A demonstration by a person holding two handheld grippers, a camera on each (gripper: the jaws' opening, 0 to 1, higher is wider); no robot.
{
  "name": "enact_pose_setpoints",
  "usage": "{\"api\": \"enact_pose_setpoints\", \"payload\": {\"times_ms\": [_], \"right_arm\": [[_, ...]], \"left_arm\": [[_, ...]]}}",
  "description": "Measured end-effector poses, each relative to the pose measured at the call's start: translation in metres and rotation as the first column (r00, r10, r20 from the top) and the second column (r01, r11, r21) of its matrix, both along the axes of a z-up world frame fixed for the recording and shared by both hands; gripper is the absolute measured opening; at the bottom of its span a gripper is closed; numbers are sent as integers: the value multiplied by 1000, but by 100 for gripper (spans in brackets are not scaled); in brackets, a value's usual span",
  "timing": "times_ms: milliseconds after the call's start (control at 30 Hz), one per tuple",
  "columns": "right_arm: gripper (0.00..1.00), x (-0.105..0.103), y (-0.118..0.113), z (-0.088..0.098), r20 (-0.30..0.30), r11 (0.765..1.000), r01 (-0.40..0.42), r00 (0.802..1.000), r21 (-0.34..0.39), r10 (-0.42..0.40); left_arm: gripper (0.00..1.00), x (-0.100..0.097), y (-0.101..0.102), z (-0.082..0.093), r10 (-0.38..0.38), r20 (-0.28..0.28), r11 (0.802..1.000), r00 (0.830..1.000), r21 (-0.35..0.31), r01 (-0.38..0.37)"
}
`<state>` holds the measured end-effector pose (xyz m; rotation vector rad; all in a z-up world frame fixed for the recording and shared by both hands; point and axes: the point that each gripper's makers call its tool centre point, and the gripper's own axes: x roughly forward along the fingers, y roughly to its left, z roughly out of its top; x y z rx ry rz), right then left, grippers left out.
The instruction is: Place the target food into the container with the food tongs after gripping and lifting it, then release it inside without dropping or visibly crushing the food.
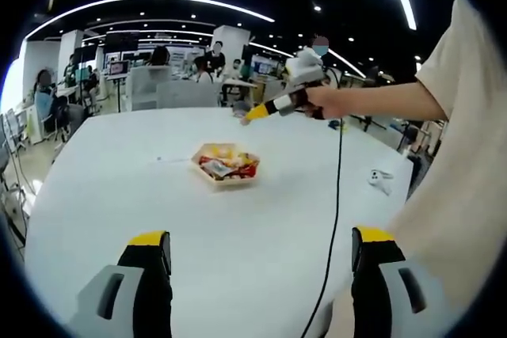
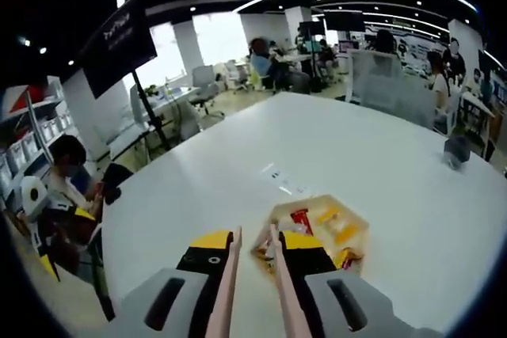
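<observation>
Two tools in play. Right tool point(image 2: 252, 275) grips the food tongs point(image 2: 247, 290), its jaws closed on the pinkish arms, which run forward from between them. Left tool point(image 1: 261, 263) is wide open and empty, hanging above bare counter point(image 1: 119, 195) near its near edge.

Container point(image 2: 321, 231) is a shallow, pale tray holding red and yellow wrapped snacks point(image 1: 228, 165); it sits toward the middle of the counter, well apart from every edge. In the right gripper view the tong tips lie over the tray's near rim; I cannot tell whether they pinch anything or touch the contents.

Judged step: tongs over the tray, either at the release or just reaching in. Which item is the target I cannot tell. Next move calls for a gentle easing of the jaws with the tips low inside the walls, then a straight lift out.

Room: open counter on all sides of the tray. A small white object point(image 1: 380, 180) lies near the right edge, and a black cable point(image 1: 339, 195) crosses the counter on that side. A small dark item point(image 2: 457, 150) sits near the far edge.
</observation>
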<state>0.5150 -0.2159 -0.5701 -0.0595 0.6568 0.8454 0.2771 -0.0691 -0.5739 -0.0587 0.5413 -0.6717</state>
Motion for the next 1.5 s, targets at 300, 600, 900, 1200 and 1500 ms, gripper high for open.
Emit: {"api": "enact_pose_setpoints", "payload": {"times_ms": [300,600,900,1200,1500], "right_arm": [[23,-14,9,8,-5,999,-31,1000,45,31],[24,-27,18,17,-25,992,-37,999,120,40],[25,-49,25,18,-35,987,-63,997,148,69],[26,-78,34,22,-49,971,-98,993,219,111],[27,-96,36,24,-38,960,-116,991,254,130]], "left_arm": [[95,-6,3,0,0,4,1000,1000,2,0],[94,-11,6,1,2,7,1000,1000,1,-2],[94,-17,6,0,-4,6,1000,1000,2,4],[94,-20,4,1,-20,8,1000,1000,6,20],[94,-22,2,2,-31,10,999,999,9,31]]}}
